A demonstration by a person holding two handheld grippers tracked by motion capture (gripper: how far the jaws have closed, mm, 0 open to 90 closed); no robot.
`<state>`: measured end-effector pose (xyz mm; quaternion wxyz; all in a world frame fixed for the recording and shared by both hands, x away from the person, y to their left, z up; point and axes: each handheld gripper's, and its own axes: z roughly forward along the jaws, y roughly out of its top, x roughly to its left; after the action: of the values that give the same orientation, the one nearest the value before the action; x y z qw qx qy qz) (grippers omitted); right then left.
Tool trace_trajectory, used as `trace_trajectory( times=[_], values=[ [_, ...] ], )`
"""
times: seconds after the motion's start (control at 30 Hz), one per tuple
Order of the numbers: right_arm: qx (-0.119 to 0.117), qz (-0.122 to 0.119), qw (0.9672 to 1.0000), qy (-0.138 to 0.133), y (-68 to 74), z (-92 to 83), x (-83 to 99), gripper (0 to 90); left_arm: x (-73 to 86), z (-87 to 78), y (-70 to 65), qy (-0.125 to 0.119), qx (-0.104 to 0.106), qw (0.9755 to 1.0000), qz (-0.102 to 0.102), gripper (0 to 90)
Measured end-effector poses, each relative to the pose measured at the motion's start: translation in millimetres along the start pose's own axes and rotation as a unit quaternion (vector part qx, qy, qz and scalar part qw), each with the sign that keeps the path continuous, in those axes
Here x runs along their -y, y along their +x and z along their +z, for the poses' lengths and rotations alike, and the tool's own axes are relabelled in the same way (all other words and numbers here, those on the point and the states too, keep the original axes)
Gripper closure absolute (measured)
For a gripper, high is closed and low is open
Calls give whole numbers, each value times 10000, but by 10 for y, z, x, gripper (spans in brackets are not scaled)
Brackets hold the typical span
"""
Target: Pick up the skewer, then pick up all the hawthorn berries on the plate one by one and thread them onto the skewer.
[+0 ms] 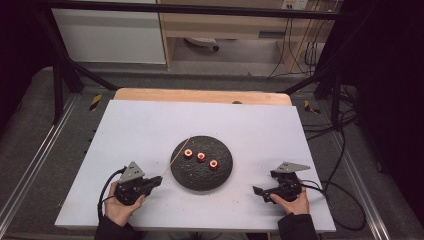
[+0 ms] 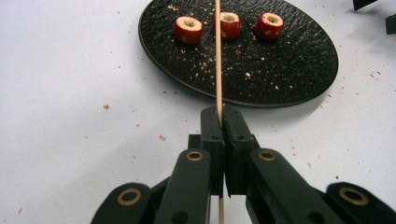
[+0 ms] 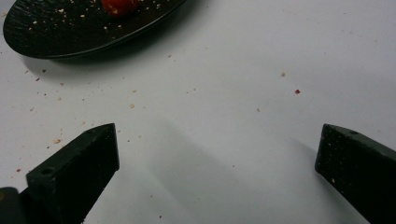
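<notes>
A round black plate (image 1: 200, 174) lies mid-table with three cored red fruit pieces (image 1: 201, 157) in a row on it. In the left gripper view the fruits (image 2: 188, 29) sit at the plate's (image 2: 289, 70) far side. My left gripper (image 1: 158, 181) rests left of the plate, shut on a thin wooden skewer (image 1: 176, 156) that slants up over the plate's left rim. The skewer (image 2: 218, 60) runs straight out from between the closed jaws. My right gripper (image 1: 260, 193) sits right of the plate, open and holding nothing; the plate's edge (image 3: 56, 39) and one fruit (image 3: 119, 5) lie beyond it.
The white board (image 1: 140, 125) covers a wooden table and is sprinkled with crumbs (image 3: 133, 105) around the plate. Cables (image 1: 345, 200) trail off to the right of the board. Dark frame legs (image 1: 60, 85) stand behind the table.
</notes>
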<state>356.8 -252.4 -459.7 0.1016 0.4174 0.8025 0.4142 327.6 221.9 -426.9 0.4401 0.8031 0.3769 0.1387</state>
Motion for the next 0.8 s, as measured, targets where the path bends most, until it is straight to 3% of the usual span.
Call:
trace_trajectory(
  times=[0.5,0.8],
  values=[
    [19,-90,9999,100,172,120,-164,6,98,-61,37,-137,130,9998,80,880],
    [4,-322,9993,188,388,192,-434,8,111,-52,45,-139,149,9998,89,880]
  ],
)
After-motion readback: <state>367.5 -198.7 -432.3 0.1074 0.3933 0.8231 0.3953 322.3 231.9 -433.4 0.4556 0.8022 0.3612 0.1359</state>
